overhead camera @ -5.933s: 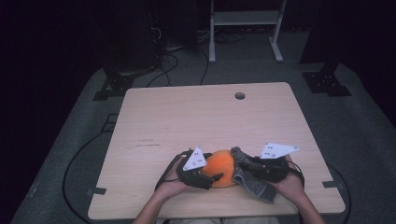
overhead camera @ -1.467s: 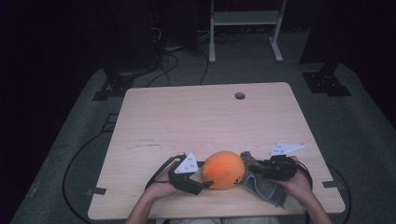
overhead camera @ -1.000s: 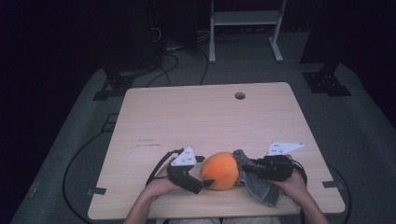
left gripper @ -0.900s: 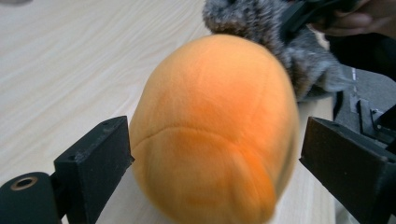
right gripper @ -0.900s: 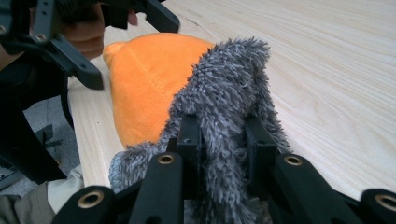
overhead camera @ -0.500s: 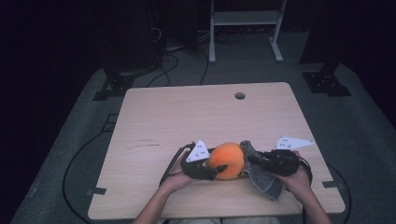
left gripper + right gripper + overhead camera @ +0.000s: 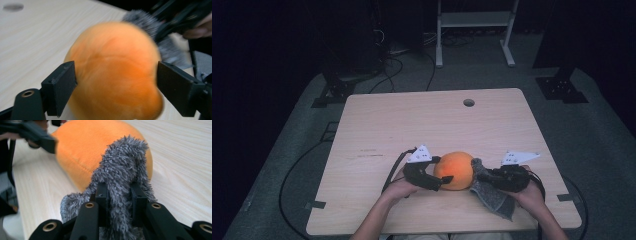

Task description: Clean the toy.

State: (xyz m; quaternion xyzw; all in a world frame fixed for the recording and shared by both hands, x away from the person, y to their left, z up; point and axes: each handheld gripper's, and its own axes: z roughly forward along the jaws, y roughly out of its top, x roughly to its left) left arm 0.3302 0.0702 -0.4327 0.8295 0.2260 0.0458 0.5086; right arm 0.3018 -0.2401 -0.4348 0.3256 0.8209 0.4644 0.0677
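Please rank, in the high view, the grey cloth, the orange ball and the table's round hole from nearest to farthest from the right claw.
1. Grey cloth: clamped in the right claw.
2. Orange ball: just left of the cloth.
3. Round hole: near the table's far edge.

The high view is dim and soft: the desk top is evenly lit from above, while the floor beyond its far edge falls to near black. In the left gripper view the orange ball is motion-blurred. The right gripper view is bright and sharp up close, softening toward the desk's far edge.
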